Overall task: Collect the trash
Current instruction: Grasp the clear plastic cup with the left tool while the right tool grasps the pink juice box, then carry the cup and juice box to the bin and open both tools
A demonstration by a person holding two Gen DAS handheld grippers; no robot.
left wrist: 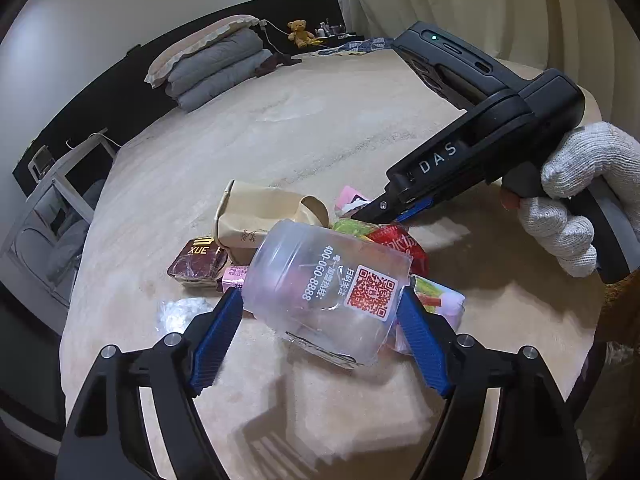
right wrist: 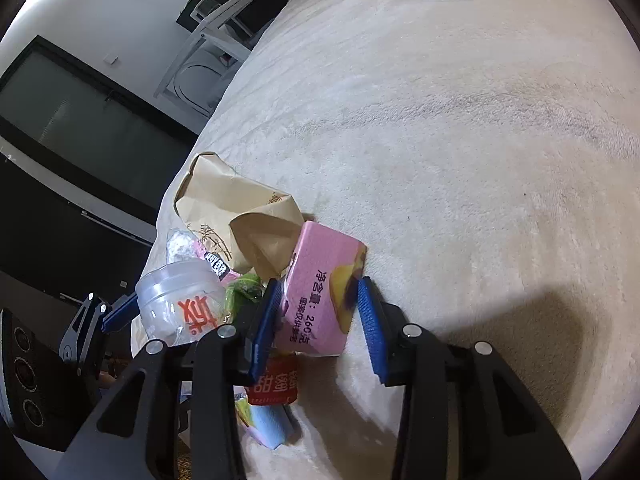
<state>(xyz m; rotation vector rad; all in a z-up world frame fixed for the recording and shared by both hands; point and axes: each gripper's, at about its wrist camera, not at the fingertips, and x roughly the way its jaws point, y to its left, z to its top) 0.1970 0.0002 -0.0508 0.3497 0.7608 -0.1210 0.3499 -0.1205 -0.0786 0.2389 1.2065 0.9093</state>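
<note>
Left gripper (left wrist: 320,312) around clear cup (left wrist: 326,284)

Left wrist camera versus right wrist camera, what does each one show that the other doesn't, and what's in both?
Only the left wrist view shows the folded grey bedding, the teddy bear, the gloved right hand and the dark red XUE packet.

Only the right wrist view shows the pink box's printed face between the right gripper jaws, plus the dark window.

Both show the clear plastic cup between the left gripper jaws, the brown paper bag and the beige bed cover.
</note>
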